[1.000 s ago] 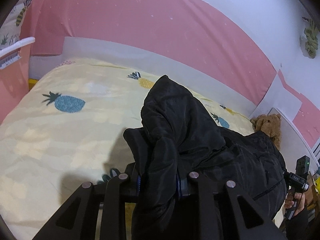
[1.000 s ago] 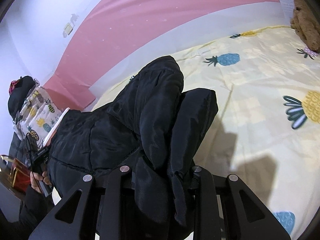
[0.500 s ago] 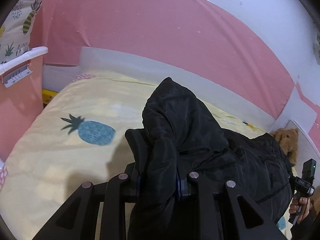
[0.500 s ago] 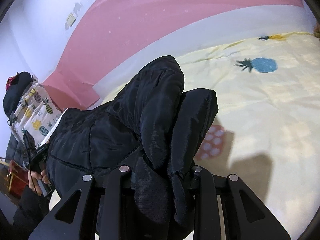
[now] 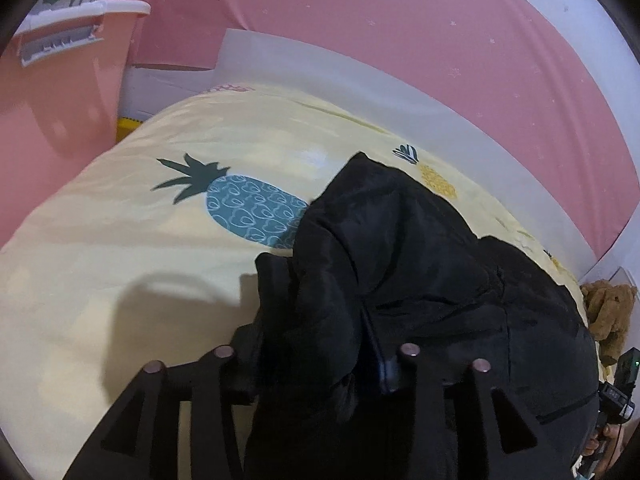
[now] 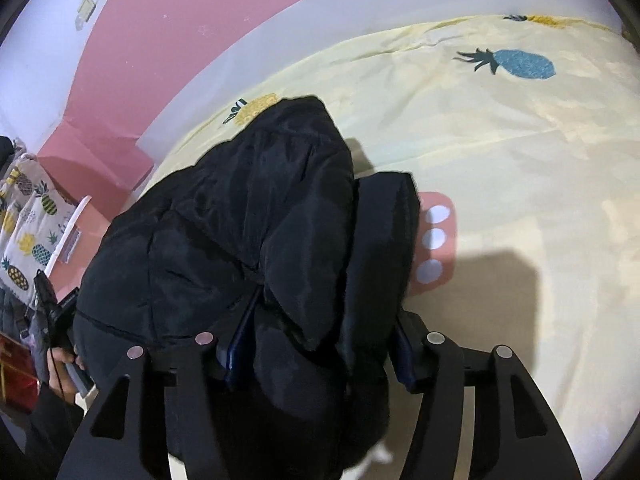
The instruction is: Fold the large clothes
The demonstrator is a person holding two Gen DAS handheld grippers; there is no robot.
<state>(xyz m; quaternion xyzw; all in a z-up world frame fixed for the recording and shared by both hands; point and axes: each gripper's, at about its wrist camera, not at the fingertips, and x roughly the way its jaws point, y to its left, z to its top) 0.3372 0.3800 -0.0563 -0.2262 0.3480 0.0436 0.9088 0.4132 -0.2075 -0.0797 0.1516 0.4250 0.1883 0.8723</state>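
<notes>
A black puffer jacket [image 5: 420, 264] lies bunched over the yellow pineapple bedsheet [image 5: 120, 240]. My left gripper [image 5: 320, 320] has a fold of it between its jaws. The jaws are opening, and the blue pad on the right stands free of the fabric. In the right wrist view the jacket [image 6: 240, 220] also runs between the jaws of my right gripper [image 6: 316, 300]. These jaws are opening too, both blue pads show, and the cloth sags loose between them. The jacket hides much of the fingers in both views.
A pink bin with a white rim [image 5: 60, 80] stands at the bed's left end. A brown teddy bear [image 5: 608, 312] sits at the right edge. A pink patch with white dots [image 6: 436, 240] lies on the sheet [image 6: 520, 160]. Pink wall padding borders the bed.
Both grippers have come down and across the bed with the jacket. Their jaws, clamped on the fabric before, now stand wider apart, and the jacket sits lower on the sheet.
</notes>
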